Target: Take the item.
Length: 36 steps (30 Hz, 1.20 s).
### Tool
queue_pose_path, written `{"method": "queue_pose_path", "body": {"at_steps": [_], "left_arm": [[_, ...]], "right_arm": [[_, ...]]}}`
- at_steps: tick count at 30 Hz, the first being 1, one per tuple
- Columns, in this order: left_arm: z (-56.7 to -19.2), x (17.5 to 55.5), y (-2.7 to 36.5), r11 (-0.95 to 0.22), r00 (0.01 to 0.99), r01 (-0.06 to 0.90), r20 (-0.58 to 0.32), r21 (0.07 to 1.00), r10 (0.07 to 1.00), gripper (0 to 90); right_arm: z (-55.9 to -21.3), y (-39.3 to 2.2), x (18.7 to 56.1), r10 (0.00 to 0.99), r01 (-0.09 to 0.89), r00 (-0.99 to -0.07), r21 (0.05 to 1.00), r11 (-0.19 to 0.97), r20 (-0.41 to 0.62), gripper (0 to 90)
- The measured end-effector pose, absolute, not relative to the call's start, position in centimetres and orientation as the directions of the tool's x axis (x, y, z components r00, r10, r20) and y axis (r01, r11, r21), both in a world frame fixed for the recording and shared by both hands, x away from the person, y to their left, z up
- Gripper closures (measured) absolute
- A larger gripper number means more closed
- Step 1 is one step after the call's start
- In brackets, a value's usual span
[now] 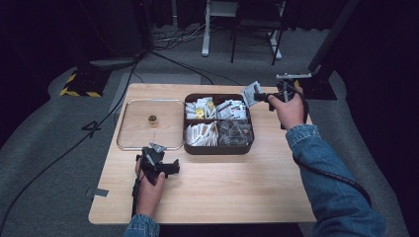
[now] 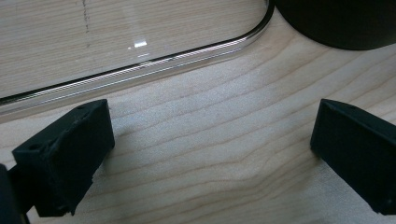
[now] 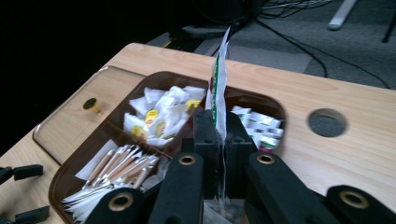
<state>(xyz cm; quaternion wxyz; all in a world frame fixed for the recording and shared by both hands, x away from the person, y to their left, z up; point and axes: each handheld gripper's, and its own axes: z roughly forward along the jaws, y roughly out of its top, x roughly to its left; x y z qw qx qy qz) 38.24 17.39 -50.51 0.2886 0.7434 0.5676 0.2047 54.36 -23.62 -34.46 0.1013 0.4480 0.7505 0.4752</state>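
Above, a sachet [image 3: 218, 79] in the right tool [image 3: 219, 135] over the brown tray [image 1: 217, 148].

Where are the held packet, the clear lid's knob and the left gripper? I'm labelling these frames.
packet [image 3: 219, 79]: right gripper view, on its upright edge above the shut jaws.
knob [image 1: 152, 119]: high view, on its top, mid-lid.
left gripper [image 1: 159, 147]: high view, between its open fingertips.

Pale matt wood-grain table [image 1: 222, 187], glossy clear plastic lid [image 1: 133, 131] (metal-bright rim), dark glossy tray [image 1: 217, 148], paper sachets [image 1: 202, 133].
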Motion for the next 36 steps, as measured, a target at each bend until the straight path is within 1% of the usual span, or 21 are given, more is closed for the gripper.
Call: {"method": "queue_pose_path", "body": {"at_steps": [8,20,28,30,33,36], "left_arm": [[-50.5,38.2,17.4,-0.189,0.271,0.726,-0.023,0.661,0.962,0.0],[-50.5,38.2,17.4,-0.188,0.271,0.726,-0.024,0.662,0.962,0.0],[-50.5,38.3,17.4,-0.187,0.269,0.726,-0.024,0.662,0.963,0.0],[-50.5,38.3,17.4,-0.185,0.266,0.726,-0.023,0.663,0.964,0.0],[-50.5,38.3,17.4,-0.184,0.266,0.727,-0.023,0.662,0.964,0.0],[-50.5,38.3,17.4,-0.184,0.266,0.727,-0.024,0.661,0.964,0.0]], "right_arm": [[-33.2,-27.5,54.0,0.806,0.58,-0.527,0.807,0.109,0.27,87.6],[-32.7,-31.2,53.7,0.847,0.591,-0.465,0.803,0.08,0.258,87.6],[-34.8,-33.2,54.1,0.867,0.633,-0.419,0.771,0.067,0.269,87.6],[-36.0,-33.7,54.5,0.871,0.654,-0.411,0.752,0.076,0.269,87.6],[-36.7,-33.9,54.7,0.877,0.668,-0.399,0.74,0.078,0.267,87.6],[-38.1,-34.4,55.2,0.884,0.699,-0.366,0.713,0.055,0.291,87.5]]}}
